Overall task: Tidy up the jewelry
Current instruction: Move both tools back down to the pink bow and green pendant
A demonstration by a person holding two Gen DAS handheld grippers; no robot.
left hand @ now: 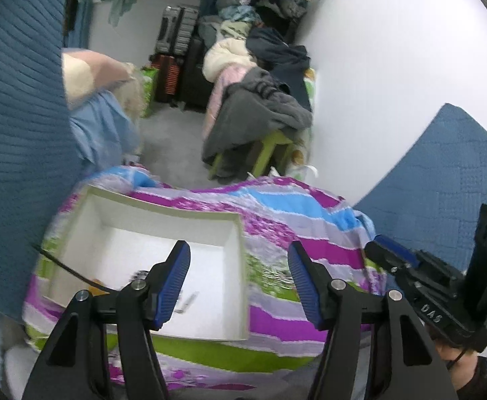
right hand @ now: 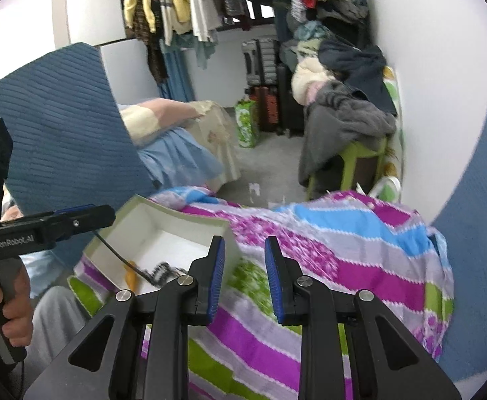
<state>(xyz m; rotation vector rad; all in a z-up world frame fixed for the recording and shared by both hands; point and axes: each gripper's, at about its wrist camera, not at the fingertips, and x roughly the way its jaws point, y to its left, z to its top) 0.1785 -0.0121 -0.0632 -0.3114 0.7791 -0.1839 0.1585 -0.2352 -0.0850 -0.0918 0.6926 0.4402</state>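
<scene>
A white open-topped box (left hand: 150, 233) is seen resting on a striped purple, blue, green and grey cloth (left hand: 303, 233), which serves as the reference surface. Inside the box, on its white floor, small jewelry pieces (right hand: 161, 270) are noted: a dark beaded item and, beside it, an orange piece (right hand: 130, 276); finer detail is blurred. A thin black cable (right hand: 116, 253) is observed crossing over the box's near-left rim.

The left gripper (left hand: 240, 286) is held over the near-right part of the box, its blue-padded jaws set wide apart, with nothing between them; one finger is seen over the box floor, the other over the cloth to the right of the box. The right gripper (right hand: 245, 280) is held over the cloth, just right of the box, with jaws set narrow and a clear gap between the pads; nothing is gripped.

A hand (right hand: 6, 303) is seen on the left gripper's handle, left of the box. Beyond the cloth, a green stool (right hand: 360, 163) piled with clothing is recorded against the white wall.
</scene>
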